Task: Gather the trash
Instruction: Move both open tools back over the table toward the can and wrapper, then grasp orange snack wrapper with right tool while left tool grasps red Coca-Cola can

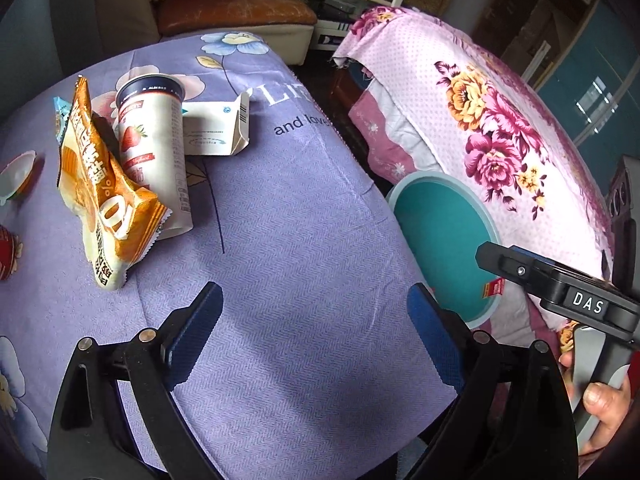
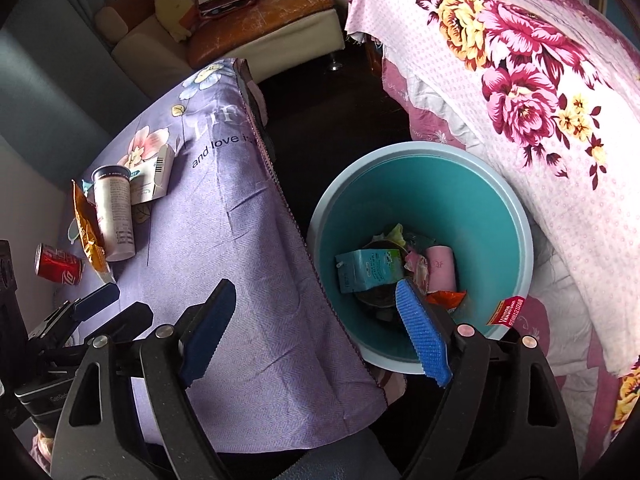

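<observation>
Teal bin (image 2: 472, 200) at centre right, just beside the purple-clothed bench (image 2: 248, 264), holding cartons and wrappers. Both claws spread wide and empty: right claw (image 2: 320, 328) above bench edge and bin, left claw (image 1: 316, 332) over bare cloth. Orange wrapper (image 1: 100, 184), strawberry cup (image 1: 156, 152), white carton (image 1: 216, 128), red can (image 2: 60, 268) at left.

Our two black hand-held grippers

We carry a left gripper (image 1: 314, 332) and right gripper (image 2: 316, 330) alike: black angular arms, round silver pivot screws, ribbed blue pads (image 2: 422, 334). Our right unit bears a white "DAS" label (image 1: 588, 303).
</observation>
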